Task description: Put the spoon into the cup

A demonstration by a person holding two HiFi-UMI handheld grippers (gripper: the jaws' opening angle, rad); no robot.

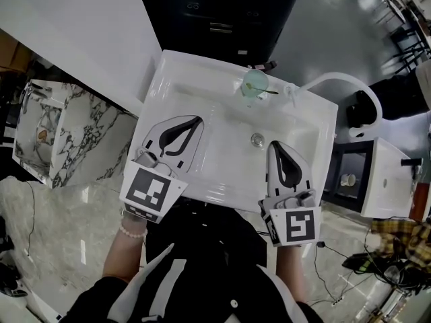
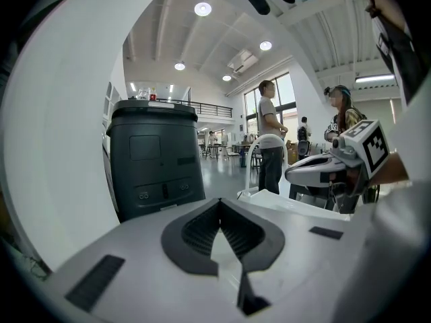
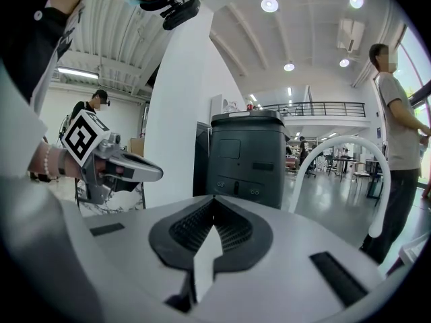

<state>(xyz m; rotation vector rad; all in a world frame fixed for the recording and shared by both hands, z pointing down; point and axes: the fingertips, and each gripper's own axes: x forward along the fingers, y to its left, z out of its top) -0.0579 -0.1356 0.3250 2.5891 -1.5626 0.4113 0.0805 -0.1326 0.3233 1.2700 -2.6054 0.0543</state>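
A pale green see-through cup stands on the back rim of the white sink. A thin dark handle sticks out of the cup to the right; whether it is the spoon is too small to tell. My left gripper hovers over the sink's front left, shut and empty. Over the front right, my right gripper is also shut with nothing in it. In the left gripper view the left gripper has its jaws closed tip to tip, and so does the right gripper in its own view. Neither gripper view shows the cup.
A dark cabinet stands behind the sink. A curved white faucet arches at the sink's right. The drain lies mid-basin. A marbled block is at the left, and people stand beyond.
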